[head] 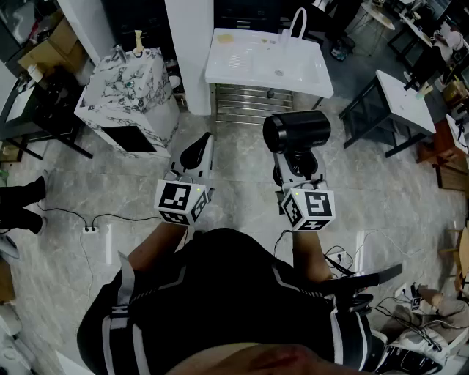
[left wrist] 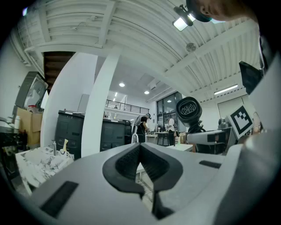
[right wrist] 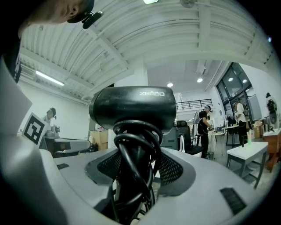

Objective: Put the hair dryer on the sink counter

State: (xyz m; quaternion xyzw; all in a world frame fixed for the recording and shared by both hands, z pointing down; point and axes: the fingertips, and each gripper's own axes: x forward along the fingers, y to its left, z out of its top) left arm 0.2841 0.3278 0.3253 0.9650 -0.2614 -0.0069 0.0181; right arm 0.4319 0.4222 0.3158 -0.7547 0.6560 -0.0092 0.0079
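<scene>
Between the jaws of my right gripper (right wrist: 137, 169): the hair dryer (head: 297, 132).
My right gripper is clamped on the cord-wrapped handle, with the black barrel lying level above the jaws. My left gripper (head: 195, 155) has its jaws together with nothing between them. Ahead, well apart from both grippers, stands the white sink counter (head: 233, 70) with its faucet (head: 298, 22). A marble-patterned cabinet (head: 126, 86) stands to its left.

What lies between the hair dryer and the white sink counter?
Between the hair dryer, held by the right gripper, and the sink counter, the head view shows only grey floor and the metal rails under that counter.
</scene>
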